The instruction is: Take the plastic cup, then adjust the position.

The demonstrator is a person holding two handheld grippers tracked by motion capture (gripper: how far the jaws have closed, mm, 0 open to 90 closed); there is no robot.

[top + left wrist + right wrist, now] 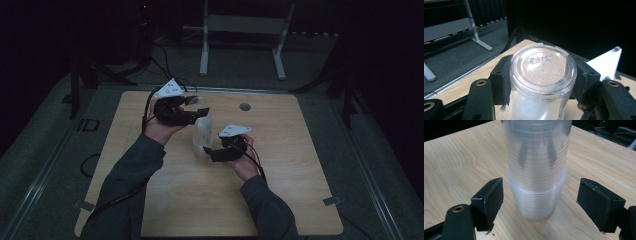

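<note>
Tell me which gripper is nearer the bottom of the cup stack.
Right. The right gripper brackets the base of the cup stack, fingers clear of it. The left gripper clamps the top.

Cup stack (536,170) top cropped

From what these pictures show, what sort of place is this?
Probably a dim recording studio or lab, not a home: a bare light wooden table on grey carpet, a grey metal stand behind it, black cables on the floor, dark surroundings.
</note>
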